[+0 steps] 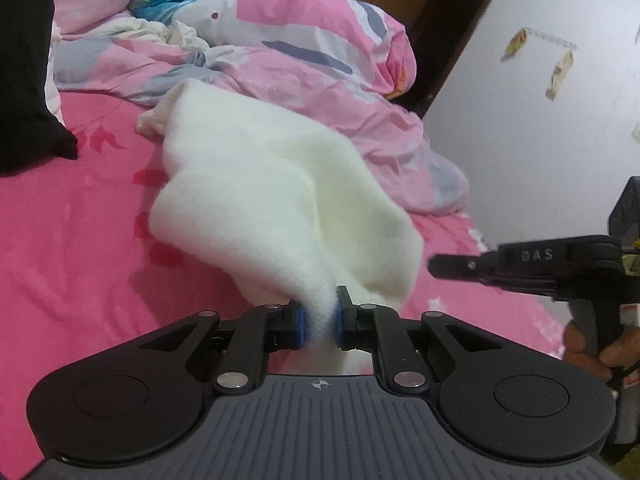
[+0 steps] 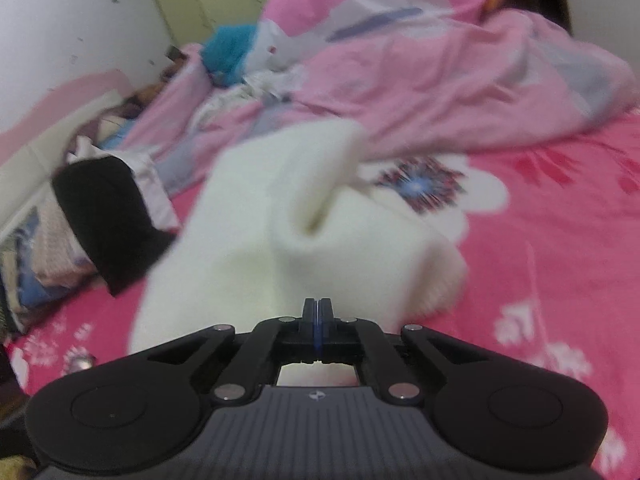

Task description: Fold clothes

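Observation:
A fluffy white garment (image 1: 260, 192) lies bunched on the pink bedsheet (image 1: 72, 240). My left gripper (image 1: 320, 320) is shut on its near edge, white fleece pinched between the blue pads. The right gripper (image 1: 440, 266) shows in the left wrist view, just right of the garment's edge, held by a hand. In the right wrist view the garment (image 2: 280, 240) is blurred and fills the middle. My right gripper (image 2: 318, 316) has its fingers pressed together, with nothing visibly pinched between them.
A rumpled pink patterned duvet (image 1: 320, 52) is heaped at the back of the bed. A black garment (image 1: 24, 80) sits at the left, also in the right wrist view (image 2: 108, 216). A dark wooden door (image 1: 444, 28) and white wall stand to the right.

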`<state>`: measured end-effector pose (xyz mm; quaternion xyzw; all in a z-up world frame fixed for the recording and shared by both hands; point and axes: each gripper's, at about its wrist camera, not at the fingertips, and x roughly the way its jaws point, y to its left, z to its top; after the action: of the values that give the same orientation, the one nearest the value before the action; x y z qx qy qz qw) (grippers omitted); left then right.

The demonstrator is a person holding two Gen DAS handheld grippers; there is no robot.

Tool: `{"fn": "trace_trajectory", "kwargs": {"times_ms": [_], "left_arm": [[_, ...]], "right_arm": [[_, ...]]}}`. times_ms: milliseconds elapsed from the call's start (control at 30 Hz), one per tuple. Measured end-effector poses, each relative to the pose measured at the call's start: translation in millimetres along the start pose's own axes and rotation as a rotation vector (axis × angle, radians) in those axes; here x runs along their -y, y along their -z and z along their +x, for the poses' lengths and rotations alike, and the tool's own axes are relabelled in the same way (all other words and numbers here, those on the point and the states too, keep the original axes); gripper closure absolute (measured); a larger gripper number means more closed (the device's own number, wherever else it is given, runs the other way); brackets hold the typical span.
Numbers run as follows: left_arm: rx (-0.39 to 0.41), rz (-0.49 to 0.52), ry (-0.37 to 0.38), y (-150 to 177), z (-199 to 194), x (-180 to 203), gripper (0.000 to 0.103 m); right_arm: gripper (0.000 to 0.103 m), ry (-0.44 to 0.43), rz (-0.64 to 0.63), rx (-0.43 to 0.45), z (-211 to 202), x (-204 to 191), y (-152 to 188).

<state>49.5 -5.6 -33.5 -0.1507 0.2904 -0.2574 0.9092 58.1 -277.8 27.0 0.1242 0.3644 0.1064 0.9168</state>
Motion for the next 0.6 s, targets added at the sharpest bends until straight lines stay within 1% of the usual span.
{"fn": "trace_trajectory", "kwargs": {"times_ms": [100,133,200,233,267,300,333,367,400,433,467,600], "left_arm": [[-0.008,0.03,-0.011,7.4,-0.5,3.8,0.092],[-0.008,0.038,-0.014,10.2,-0.9,4.3,0.092],[-0.007,0.043,-0.012,13.5,-0.8,4.0,0.092],[-0.005,0.043,-0.008,14.8,-0.8,2.9,0.092],[-0.004,0.044,-0.005,16.1,-0.7,1.9,0.092],[-0.002,0.044,-0.001,17.3,-0.7,0.8,0.092],[0.0,0.044,0.003,18.6,-0.6,-0.3,0.092],[0.002,0.044,0.007,19.8,-0.6,-1.3,0.092],[0.004,0.044,0.011,21.1,-0.5,-2.4,0.092],[0.006,0.044,0.015,22.4,-0.5,-3.5,0.092],[0.008,0.044,0.018,23.6,-0.4,-4.5,0.092],[0.015,0.044,0.034,28.6,-0.2,-8.8,0.092]], "right_arm": [[0.102,0.065,-0.046,-0.001,-6.4,-3.3,4.0],[0.101,0.076,-0.083,-0.001,-7.4,-9.6,-0.7],[0.095,0.081,-0.161,0.019,-6.5,-26.4,-14.6],[0.081,0.075,-0.211,0.032,-3.0,-39.5,-23.3],[0.055,0.069,-0.261,0.045,0.7,-52.7,-31.9],[0.043,0.06,-0.31,0.059,6.7,-65.6,-38.9],[0.025,0.047,-0.367,0.072,16.6,-81.6,-45.2],[0.016,0.035,-0.423,0.084,26.6,-97.6,-51.4],[0.013,0.031,-0.478,0.083,39.2,-113.1,-54.9],[0.007,0.034,-0.542,0.074,55.2,-130.3,-58.8],[0.004,0.042,-0.597,0.066,71.0,-145.9,-61.2],[0.003,0.099,-0.782,0.032,131.7,-195.5,-61.1]]}}
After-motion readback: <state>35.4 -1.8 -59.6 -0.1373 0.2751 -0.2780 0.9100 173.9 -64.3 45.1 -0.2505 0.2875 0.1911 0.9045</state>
